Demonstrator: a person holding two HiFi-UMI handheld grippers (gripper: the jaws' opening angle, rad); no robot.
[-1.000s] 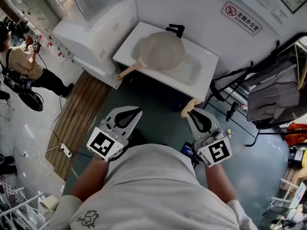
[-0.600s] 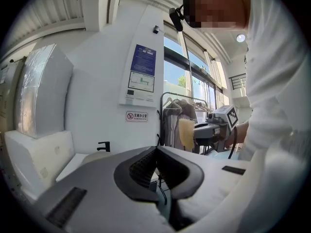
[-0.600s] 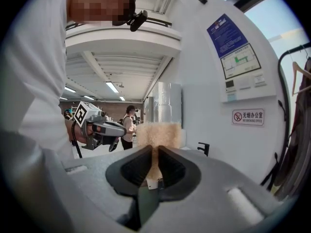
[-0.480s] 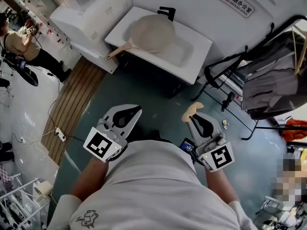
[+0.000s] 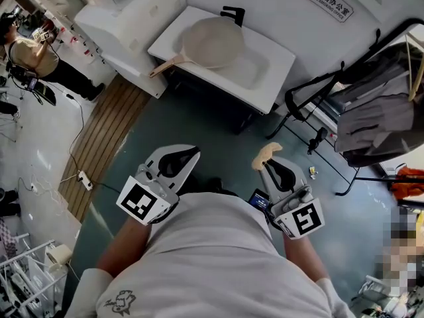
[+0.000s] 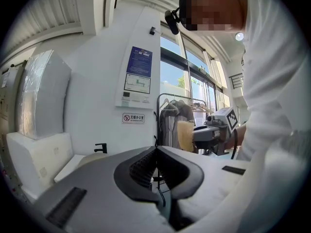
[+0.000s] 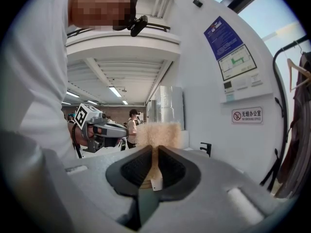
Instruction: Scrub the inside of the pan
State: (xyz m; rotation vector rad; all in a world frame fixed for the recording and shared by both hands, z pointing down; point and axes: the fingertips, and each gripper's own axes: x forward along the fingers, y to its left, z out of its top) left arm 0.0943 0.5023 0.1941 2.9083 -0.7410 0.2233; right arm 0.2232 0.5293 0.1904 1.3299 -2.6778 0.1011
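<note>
**Thin bite on the scrubber, pan loose and far off**

I had the right gripper point(image 7: 154, 154) clamped on a tan scrub pad point(image 7: 158, 134). The jaws pinched only its lower edge, so most of the pad stood free above them. The left gripper point(image 6: 156, 152) was fully closed with nothing between its jaws. Both sat close in front of me, well apart from the pan point(image 5: 211, 43). It lay bowl-up in the white sink point(image 5: 281, 68), its pale handle point(image 5: 165, 65) jutting past the sink's left edge and the black tap point(image 5: 233, 13) just behind its rim.

My main worry was the narrow bite: pressed against the pan floor, the pad could fold over or twist out of the jaws. I also judged the pan to be unsecured, so scrubbing strokes might spin or slide it unless the left gripper steadied the handle. That gripper had to open first, since arriving closed would only shove the handle aside. A long forward stroke risked striking the tap.
</note>
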